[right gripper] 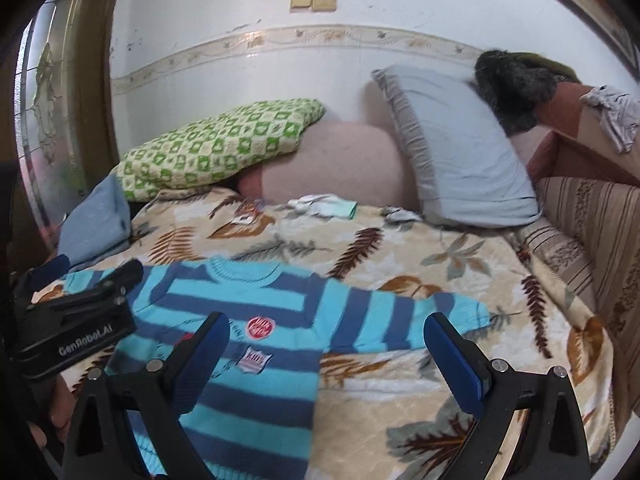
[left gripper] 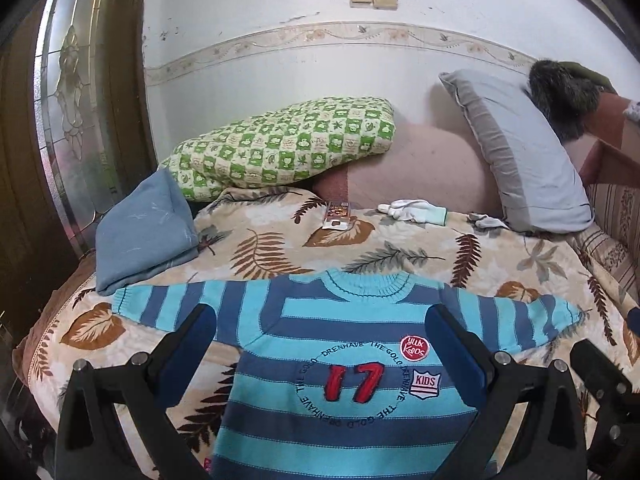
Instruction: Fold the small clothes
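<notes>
The sweater [left gripper: 340, 364] has light and dark blue stripes; the blanket [left gripper: 500, 272] is cream with brown leaves; the pillow [left gripper: 280, 148] is green-checked.

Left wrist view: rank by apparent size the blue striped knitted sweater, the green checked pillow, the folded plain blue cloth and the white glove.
1. Blue striped knitted sweater, though it lies nearest the camera.
2. Green checked pillow.
3. Folded plain blue cloth.
4. White glove, clearly smallest, but farther away.
</notes>
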Demonstrator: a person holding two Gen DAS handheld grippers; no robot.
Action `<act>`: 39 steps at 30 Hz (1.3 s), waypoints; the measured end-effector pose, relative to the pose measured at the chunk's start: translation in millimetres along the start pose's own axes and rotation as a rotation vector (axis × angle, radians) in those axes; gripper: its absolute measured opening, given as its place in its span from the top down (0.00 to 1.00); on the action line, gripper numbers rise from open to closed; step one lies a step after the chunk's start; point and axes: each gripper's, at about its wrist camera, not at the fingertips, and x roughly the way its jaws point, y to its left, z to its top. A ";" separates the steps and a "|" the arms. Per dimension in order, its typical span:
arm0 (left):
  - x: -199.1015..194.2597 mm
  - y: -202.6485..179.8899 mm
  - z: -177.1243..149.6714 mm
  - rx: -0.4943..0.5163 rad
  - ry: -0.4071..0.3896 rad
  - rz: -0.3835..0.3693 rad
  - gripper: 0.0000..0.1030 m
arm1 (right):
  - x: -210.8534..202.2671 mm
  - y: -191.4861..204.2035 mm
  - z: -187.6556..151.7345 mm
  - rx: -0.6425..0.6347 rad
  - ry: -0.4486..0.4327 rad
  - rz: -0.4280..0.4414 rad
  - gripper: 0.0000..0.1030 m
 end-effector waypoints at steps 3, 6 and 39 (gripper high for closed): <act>0.9 3.5 -1.2 -0.007 0.007 0.001 0.00 | 1.9 2.3 -2.3 0.000 0.014 0.017 0.04; 4.6 4.0 -1.8 -0.007 0.012 0.002 0.00 | 4.2 1.9 -2.4 -0.003 0.011 0.020 0.04; 110.6 -51.8 -60.9 0.194 0.257 -0.078 0.00 | 228.4 -293.9 -80.8 1.047 0.314 0.198 0.44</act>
